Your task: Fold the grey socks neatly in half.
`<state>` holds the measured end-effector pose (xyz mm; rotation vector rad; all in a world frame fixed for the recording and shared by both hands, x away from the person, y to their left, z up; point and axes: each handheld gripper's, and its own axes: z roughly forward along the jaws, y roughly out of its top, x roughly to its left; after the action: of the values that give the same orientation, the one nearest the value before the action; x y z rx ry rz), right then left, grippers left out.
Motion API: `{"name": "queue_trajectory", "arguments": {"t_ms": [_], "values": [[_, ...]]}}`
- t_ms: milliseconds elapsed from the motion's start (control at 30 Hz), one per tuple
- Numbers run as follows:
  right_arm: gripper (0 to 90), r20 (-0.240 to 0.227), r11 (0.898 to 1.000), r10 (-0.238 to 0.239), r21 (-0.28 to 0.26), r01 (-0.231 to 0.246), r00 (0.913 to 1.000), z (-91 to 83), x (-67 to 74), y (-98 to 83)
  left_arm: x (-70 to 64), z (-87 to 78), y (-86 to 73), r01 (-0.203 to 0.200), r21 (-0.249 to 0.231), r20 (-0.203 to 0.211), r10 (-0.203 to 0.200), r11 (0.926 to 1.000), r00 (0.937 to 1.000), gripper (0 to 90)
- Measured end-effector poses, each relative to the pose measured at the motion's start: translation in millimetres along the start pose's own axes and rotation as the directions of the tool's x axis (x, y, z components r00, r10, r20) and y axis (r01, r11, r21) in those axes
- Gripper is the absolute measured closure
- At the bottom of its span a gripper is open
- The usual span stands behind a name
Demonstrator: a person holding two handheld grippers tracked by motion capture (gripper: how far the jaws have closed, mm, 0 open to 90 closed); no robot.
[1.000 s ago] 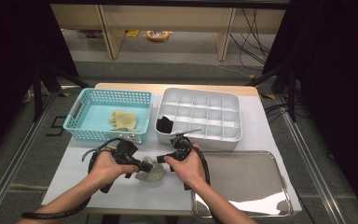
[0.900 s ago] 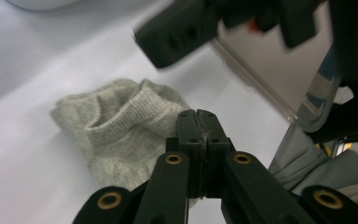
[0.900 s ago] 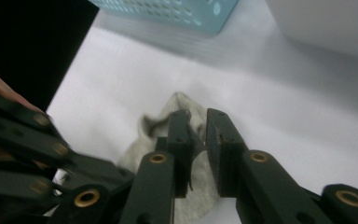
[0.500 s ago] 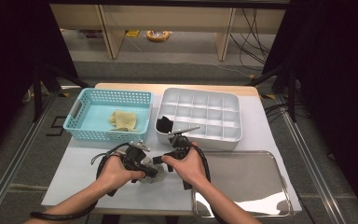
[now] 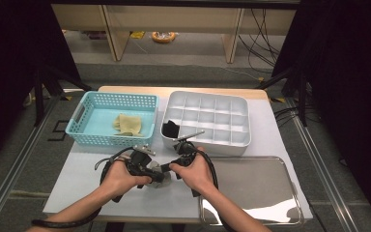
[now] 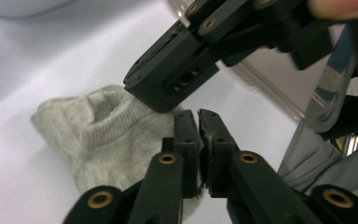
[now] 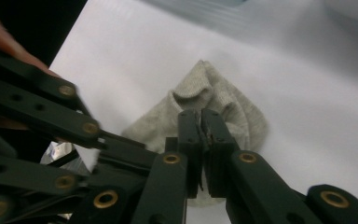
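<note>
A small grey sock (image 5: 165, 179) lies bunched on the white table between my two hands. In the left gripper view the sock (image 6: 98, 135) sits under the left gripper (image 6: 198, 115). Its jaws are nearly together on the cloth's edge and have just been opening a little. The right gripper (image 6: 168, 79) presses down on the sock just beyond. In the right gripper view the right gripper (image 7: 200, 116) pinches a raised fold of the sock (image 7: 223, 100); its jaws have just been closing on it. The left gripper (image 7: 102, 140) crosses at the left.
A teal basket (image 5: 79, 123) holding a beige cloth (image 5: 128, 124) stands at the back left. Beside it is a white compartment tray (image 5: 207, 146) with a black item (image 5: 171, 128) in one cell. A shiny metal tray (image 5: 261, 186) lies at the front right.
The left hand has shifted a little to the right, closer to the right hand. The sock is now more covered between the two grippers.
</note>
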<state>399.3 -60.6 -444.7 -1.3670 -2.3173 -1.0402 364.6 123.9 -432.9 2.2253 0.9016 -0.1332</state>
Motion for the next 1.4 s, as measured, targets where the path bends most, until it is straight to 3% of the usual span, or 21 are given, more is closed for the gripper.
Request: {"name": "queue_trajectory", "arguments": {"t_ms": [67,233,333,400,433,467,533,633,700,800,833,933,967,1000,1033,1167,1233,1267,1367,1400], "values": [[87.5,0.020,1.000,-0.011,-0.005,0.011,0.9997,-0.1,0.0,-0.6,0.7,-5.9,-1.1,0.003,-0.020,0.014,-0.003,0.9998,0.9999,83.7],[87.4,0.072,0.999,-0.034,0.005,0.034,0.9968,0.6,-1.0,-2.1,7.5,-17.1,-7.4,0.001,0.000,-0.015,-0.001,1.0000,0.9999,84.0],[87.4,0.098,0.998,-0.058,0.005,0.057,0.9935,1.9,-1.1,-3.0,13.1,-11.2,-12.1,-0.011,0.045,-0.021,0.012,0.9989,0.9997,85.3],[87.5,0.117,0.999,-0.047,0.017,0.045,0.9921,1.8,1.1,-3.0,14.2,-4.3,-14.5,0.006,0.054,-0.016,-0.005,0.9985,0.9999,85.9],[87.5,0.132,0.997,-0.071,0.014,0.069,0.9888,2.4,2.1,-3.0,14.4,-1.9,-15.2,0.008,0.058,-0.022,-0.006,0.9983,0.9997,86.1],[87.4,0.139,0.998,-0.067,0.019,0.065,0.9880,3.0,3.4,-3.4,16.0,-0.3,-15.7,-0.018,0.084,-0.033,0.020,0.9963,0.9992,86.1],[87.5,0.161,0.995,-0.097,0.029,0.094,0.9822,5.0,3.8,-4.4,17.8,4.7,-17.5,-0.020,0.096,-0.030,0.022,0.9951,0.9993,86.0],[87.5,0.171,0.996,-0.085,0.033,0.080,0.9816,7.8,4.3,-6.4,19.0,8.7,-19.3,0.001,0.093,-0.029,0.002,0.9957,0.9996,86.0],[87.5,0.186,0.994,-0.104,0.039,0.098,0.9771,9.8,1.9,-7.4,21.3,7.8,-18.8,-0.020,0.124,-0.039,0.025,0.9920,0.9989,85.9],[87.5,0.192,0.995,-0.096,0.037,0.090,0.9766,11.8,2.1,-8.4,21.9,11.1,-19.7,-0.008,0.108,-0.039,0.012,0.9941,0.9992,85.7],[87.5,0.191,0.993,-0.121,0.034,0.117,0.9742,12.9,0.1,-8.4,20.7,12.9,-20.3,0.013,0.094,-0.043,-0.009,0.9955,0.9991,85.5],[87.5,0.196,0.994,-0.110,0.039,0.104,0.9745,15.8,0.6,-11.0,20.9,13.3,-20.4,0.010,0.091,-0.044,-0.006,0.9958,0.9990,85.0],[87.5,0.198,0.993,-0.120,0.037,0.115,0.9729,16.7,-0.5,-11.6,22.9,11.4,-19.8,-0.017,0.107,-0.038,0.021,0.9941,0.9991,84.6],[87.5,0.199,0.993,-0.116,0.040,0.110,0.9731,16.9,-0.5,-12.1,20.9,11.9,-19.6,0.006,0.073,-0.041,-0.003,0.9973,0.9991,83.8],[87.5,0.195,0.994,-0.103,0.047,0.096,0.9753,17.0,-0.1,-12.4,21.8,8.5,-18.4,-0.012,0.080,-0.051,0.016,0.9967,0.9986,82.8],[87.5,0.194,0.995,-0.102,0.041,0.096,0.9757,16.5,0.1,-12.2,23.4,1.5,-15.3,0.006,0.021,-0.076,-0.004,0.9998,0.9971,76.2],[87.5,0.195,0.994,-0.109,0.037,0.104,0.9748,16.9,-0.5,-12.1,25.8,-2.0,-13.9,0.033,-0.007,-0.096,-0.033,0.9994,0.9949,70.3],[87.5,0.192,0.993,-0.116,0.038,0.111,0.9744,17.0,-1.1,-11.9,26.4,-2.8,-13.8,0.039,-0.008,-0.106,-0.040,0.9992,0.9935,65.3],[87.5,0.195,0.990,-0.139,0.037,0.134,0.9709,17.4,-3.9,-12.1,30.8,-2.9,-15.2,0.039,0.015,-0.131,-0.037,0.9991,0.9906,61.2],[87.5,0.200,0.995,-0.098,0.038,0.093,0.9747,17.3,-1.8,-13.0,34.7,-2.7,-16.2,0.034,0.045,-0.125,-0.028,0.9984,0.9918,59.4]]}}
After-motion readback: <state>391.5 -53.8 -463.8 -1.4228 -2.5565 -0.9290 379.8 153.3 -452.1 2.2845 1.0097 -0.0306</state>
